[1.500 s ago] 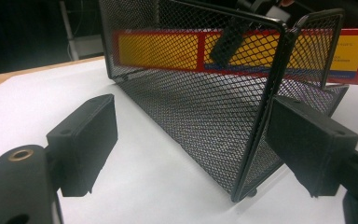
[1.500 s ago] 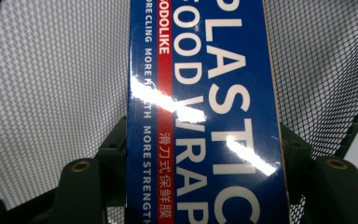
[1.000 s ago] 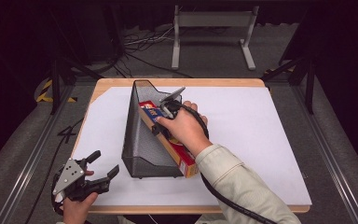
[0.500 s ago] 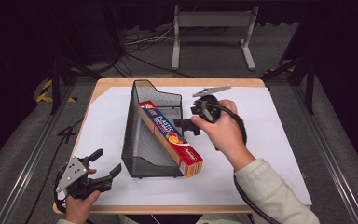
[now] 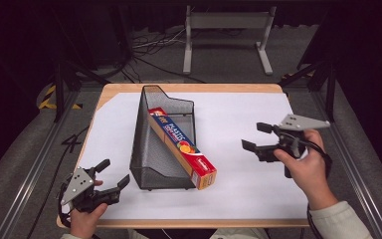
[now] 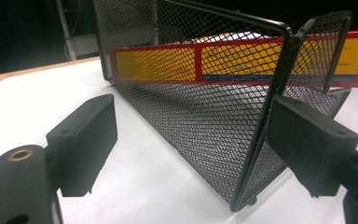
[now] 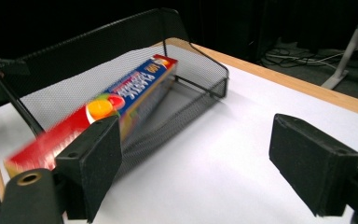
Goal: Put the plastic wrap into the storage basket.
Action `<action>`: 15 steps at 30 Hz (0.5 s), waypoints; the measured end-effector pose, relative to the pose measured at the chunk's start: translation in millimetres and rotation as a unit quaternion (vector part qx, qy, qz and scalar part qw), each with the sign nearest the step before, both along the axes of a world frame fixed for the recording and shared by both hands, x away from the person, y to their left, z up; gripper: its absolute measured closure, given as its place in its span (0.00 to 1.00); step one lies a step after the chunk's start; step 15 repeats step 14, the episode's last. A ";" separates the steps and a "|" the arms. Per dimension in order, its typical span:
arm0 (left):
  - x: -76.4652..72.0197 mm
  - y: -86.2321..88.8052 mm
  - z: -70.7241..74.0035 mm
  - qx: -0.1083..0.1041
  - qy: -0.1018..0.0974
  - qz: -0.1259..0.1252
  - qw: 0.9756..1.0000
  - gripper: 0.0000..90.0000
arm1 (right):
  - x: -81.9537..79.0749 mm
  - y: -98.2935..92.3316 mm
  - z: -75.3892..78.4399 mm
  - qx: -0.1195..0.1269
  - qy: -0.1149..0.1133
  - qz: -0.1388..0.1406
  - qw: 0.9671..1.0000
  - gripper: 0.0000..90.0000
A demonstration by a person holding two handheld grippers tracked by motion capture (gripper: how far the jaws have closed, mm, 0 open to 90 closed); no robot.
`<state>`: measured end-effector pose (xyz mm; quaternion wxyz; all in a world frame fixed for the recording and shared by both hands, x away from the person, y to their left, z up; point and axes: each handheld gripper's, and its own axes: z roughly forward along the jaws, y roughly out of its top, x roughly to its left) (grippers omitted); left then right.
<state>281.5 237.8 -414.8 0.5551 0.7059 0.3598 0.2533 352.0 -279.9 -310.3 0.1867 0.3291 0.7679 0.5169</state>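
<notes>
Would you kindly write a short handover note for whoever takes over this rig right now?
Left gripper: open, empty, at the table's near left corner.
Right gripper: open, empty, above the white table, right of the holder.
Long red-and-blue plastic wrap box: lies slanted in the black wire-mesh file holder, its near end poking out of the open front.
Done: box is in the holder.
Left: perhaps pushing it fully in.

White-topped table (image 5: 238, 114); grey metal stand (image 5: 227, 22) beyond; floor cables (image 5: 151, 45)
</notes>
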 end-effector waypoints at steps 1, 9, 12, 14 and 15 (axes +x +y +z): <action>0.2 0.4 0.4 -0.002 0.001 0.000 1.000 0.19 | -2.7 -8.2 -6.7 -0.005 -0.009 0.001 1.000 0.20; 0.8 0.7 0.2 -0.012 0.004 -0.002 1.000 0.19 | -26.0 -53.2 -63.7 -0.027 -0.057 -0.011 0.998 0.20; 0.8 0.4 0.2 -0.008 0.003 -0.002 1.000 0.19 | -31.3 -62.6 -82.6 -0.008 -0.074 -0.030 0.997 0.20; 0.1 0.6 0.7 -0.004 0.000 -0.001 1.000 0.19 | -31.8 -63.6 -86.2 -0.005 -0.077 -0.038 0.996 0.20; 0.1 0.6 0.7 -0.004 0.000 -0.001 1.000 0.19 | -31.8 -63.6 -86.2 -0.005 -0.077 -0.038 0.996 0.20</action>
